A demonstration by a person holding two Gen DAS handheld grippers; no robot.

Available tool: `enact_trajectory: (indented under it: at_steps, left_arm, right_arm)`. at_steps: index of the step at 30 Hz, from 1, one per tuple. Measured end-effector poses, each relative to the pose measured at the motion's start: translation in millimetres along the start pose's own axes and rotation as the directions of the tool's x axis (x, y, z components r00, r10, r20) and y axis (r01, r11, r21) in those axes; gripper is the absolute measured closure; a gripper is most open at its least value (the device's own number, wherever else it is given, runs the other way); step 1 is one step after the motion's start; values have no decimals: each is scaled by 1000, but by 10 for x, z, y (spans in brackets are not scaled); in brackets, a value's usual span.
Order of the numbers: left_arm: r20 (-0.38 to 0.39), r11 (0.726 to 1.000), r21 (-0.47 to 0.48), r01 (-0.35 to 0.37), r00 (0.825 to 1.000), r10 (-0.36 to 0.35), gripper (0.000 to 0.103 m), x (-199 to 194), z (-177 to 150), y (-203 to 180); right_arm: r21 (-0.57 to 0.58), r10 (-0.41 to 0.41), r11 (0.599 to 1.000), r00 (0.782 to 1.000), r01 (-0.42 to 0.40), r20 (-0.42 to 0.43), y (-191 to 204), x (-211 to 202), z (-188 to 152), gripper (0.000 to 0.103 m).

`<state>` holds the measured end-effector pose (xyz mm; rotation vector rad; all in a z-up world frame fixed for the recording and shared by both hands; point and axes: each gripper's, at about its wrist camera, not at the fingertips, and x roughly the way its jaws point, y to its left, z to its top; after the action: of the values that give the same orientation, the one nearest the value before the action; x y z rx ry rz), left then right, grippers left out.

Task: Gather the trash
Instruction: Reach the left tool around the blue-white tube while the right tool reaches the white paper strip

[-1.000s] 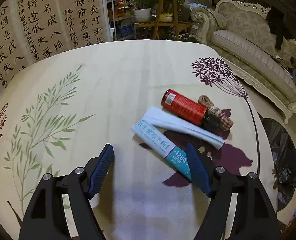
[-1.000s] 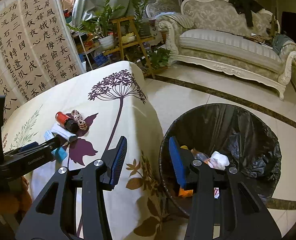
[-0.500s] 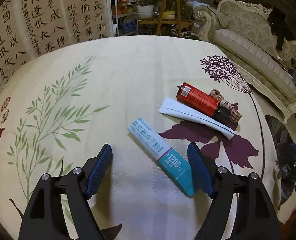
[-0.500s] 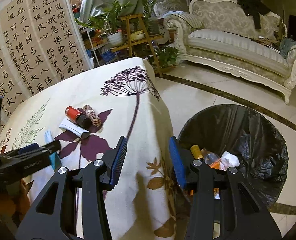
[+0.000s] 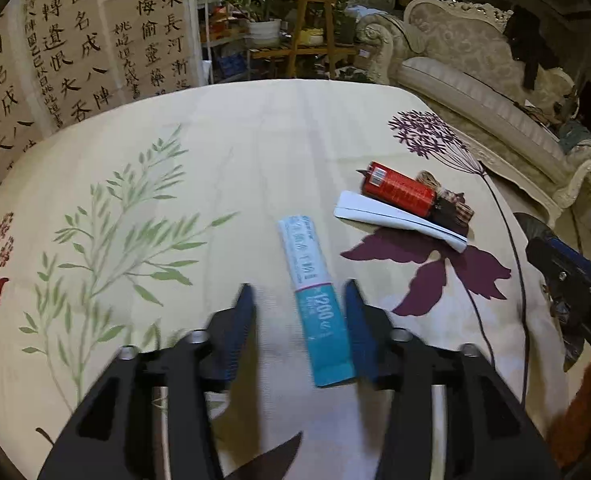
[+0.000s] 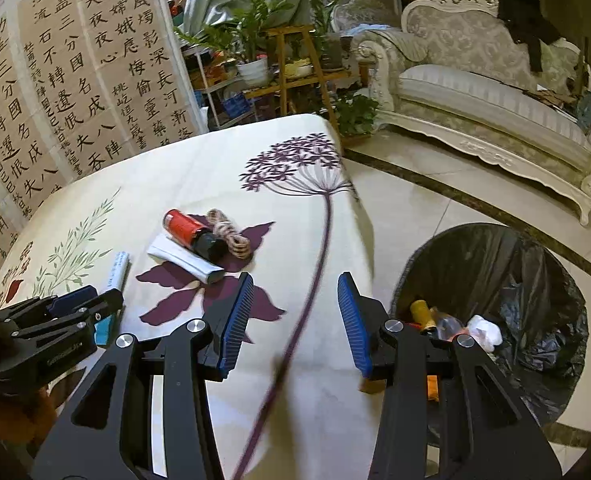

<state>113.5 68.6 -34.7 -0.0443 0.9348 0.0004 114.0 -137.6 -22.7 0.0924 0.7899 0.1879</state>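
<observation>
- Table [image 5: 255, 152], flowered cloth: red can [image 5: 399, 190], white paper [image 5: 395, 220] and twine lie together.
- Bin [image 6: 535, 280], black-lined, stands beside the table.
- Right gripper [image 6: 295, 316] hangs half-open, empty.
- Left gripper [image 5: 299, 324], jaws just closing, straddles the blue-white packet [image 5: 315, 300]; contact seems incomplete through blur.

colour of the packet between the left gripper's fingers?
White, teal at the near end; packet clearest in left wrist view.

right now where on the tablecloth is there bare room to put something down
Free: the wide stretch of floral tablecloth between the green leaf print and the calligraphy screen, and the strip by the purple flower print. Crowded: the red cylinder, twine bundle and folded white paper lie clustered; the teal-and-white packet sits between the left claw's fingers.
</observation>
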Motion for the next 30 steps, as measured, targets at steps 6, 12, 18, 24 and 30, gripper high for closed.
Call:
enact_trajectory:
  at_steps: [6, 12, 18, 24, 30]
  left_arm:
    - [9, 999, 24, -37, 999, 37, 48, 33, -9, 67]
    - [10, 998, -4, -59, 998, 59, 51, 54, -25, 292]
    - [14, 999, -19, -45, 999, 46, 51, 76, 11, 413]
    - [16, 999, -29, -37, 999, 37, 51, 95, 49, 500]
    - [29, 998, 12, -65, 997, 65, 65, 140, 95, 492]
  right_arm:
    - [-24, -4, 1000, 1000, 3, -25, 163, 196, 96, 60]
    - [-49, -27, 999, 997, 24, -74, 281, 408, 137, 60]
    - [-102, -6, 995, 995, -4, -98, 489, 389, 63, 60]
    - [-149, 16, 988, 996, -29, -92, 678, 279, 24, 60]
    - [-180, 42, 982, 993, -61, -111, 833, 371, 71, 60]
